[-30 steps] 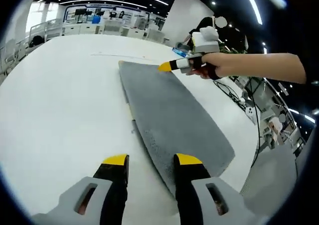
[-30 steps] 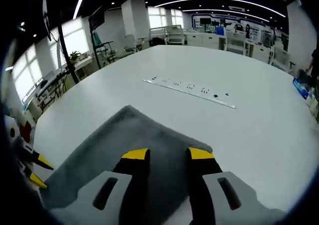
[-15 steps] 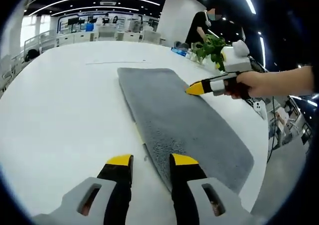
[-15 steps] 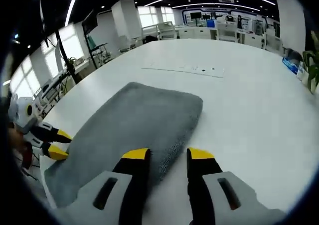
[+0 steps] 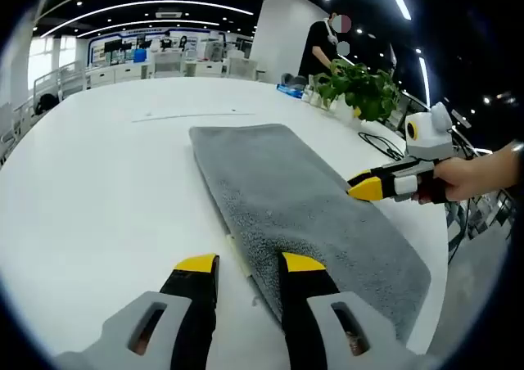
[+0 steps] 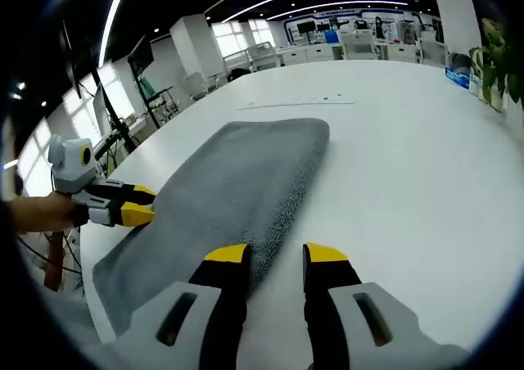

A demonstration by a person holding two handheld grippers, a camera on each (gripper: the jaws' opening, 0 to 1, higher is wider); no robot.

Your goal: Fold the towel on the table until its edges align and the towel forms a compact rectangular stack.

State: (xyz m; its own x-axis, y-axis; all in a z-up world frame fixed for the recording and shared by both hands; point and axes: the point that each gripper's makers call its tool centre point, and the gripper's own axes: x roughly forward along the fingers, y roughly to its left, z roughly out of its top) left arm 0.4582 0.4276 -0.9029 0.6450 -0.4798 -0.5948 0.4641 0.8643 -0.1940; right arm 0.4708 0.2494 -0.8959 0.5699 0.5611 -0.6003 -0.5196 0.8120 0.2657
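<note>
Grey towel (image 5: 286, 198) folded on table (image 5: 98, 182) | left tool (image 5: 241, 263) spread, empty | right tool (image 6: 274, 253) spread, empty

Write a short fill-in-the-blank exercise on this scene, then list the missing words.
1. The long folded towel on the white table is ____ in colour.
2. Both grippers' jaws have ____ tips.
3. In the left gripper view, the potted plant stands beyond the towel, near the table's ____.
4. The left gripper stands with its jaws ____, one on each side of the towel's long edge.

Missing words: grey; yellow; edge; open
</note>
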